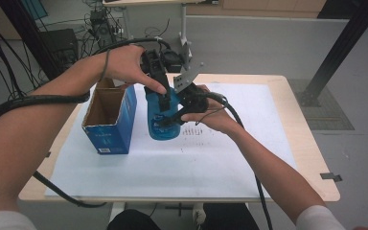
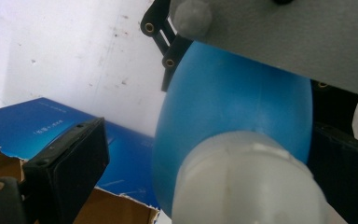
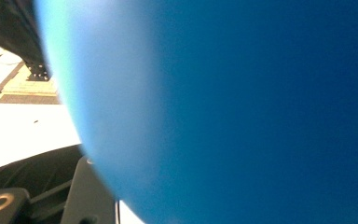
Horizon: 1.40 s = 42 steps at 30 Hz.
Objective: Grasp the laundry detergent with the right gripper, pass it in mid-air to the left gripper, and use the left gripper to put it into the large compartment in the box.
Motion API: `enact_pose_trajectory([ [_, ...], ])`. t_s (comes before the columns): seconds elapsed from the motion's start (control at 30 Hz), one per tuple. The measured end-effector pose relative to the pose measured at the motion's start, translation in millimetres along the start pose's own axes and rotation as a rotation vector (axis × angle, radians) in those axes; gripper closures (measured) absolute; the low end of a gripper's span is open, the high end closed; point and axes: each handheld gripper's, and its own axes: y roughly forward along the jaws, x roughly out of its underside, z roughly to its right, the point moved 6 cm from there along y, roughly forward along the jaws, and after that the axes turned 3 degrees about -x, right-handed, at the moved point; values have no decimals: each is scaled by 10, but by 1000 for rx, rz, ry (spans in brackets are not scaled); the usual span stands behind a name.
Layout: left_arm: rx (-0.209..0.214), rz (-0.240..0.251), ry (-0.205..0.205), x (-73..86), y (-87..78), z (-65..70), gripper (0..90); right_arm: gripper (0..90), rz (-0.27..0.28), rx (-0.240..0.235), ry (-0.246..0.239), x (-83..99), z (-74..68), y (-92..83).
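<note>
A blue bottle (image 1: pixel 162 125) is held above the white sheet in the middle of the table. My right gripper (image 1: pixel 170 119) comes in from the right and is shut on the bottle's body, which looms large and blurred as the blue bottle (image 3: pixel 242 112) in the right gripper view, beside one black finger (image 3: pixel 91 196). My left gripper (image 1: pixel 163 98) reaches down over the bottle's top. In the left gripper view the bottle's white cap (image 2: pixel 247 182) sits between the jaws of the left gripper (image 2: pixel 209 140); the left jaw stands clear of it, so this gripper is open.
An open blue cardboard box (image 1: pixel 108 115) stands just left of the bottle, its torn brown flap and blue side (image 2: pixel 51 121) close under the left jaw. The white sheet (image 1: pixel 220 158) covers most of the wooden table (image 1: pixel 306 143). Cables trail off the table's left edge.
</note>
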Motion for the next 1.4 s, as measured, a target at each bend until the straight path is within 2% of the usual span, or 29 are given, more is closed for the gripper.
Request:
enact_pose_trajectory([
  [0.23,4,1,3,-10,1,-6,45,441,3,2,-10,-5,4,4],
  [0.4,10,-12,9,-10,27,-4,46,441,-2,-6,15,1,-14,-2],
  [0.47,13,-14,11,-10,40,-3,46,441,2,-9,0,-1,-7,3],
  [0.63,10,-11,12,-9,40,-12,47,441,3,-9,1,-3,-3,-4],
  [0.67,11,-8,11,-11,38,-13,46,441,9,7,-11,-8,18,-6],
  [1.03,18,-15,8,12,40,-17,46,441,2,-10,-8,-27,-4,6],
  [1.07,18,-16,8,14,40,-17,45,441,-5,-13,7,-23,-19,3],
  [1.4,19,-16,13,1,34,4,46,441,7,-6,-15,-38,-12,-4],
])
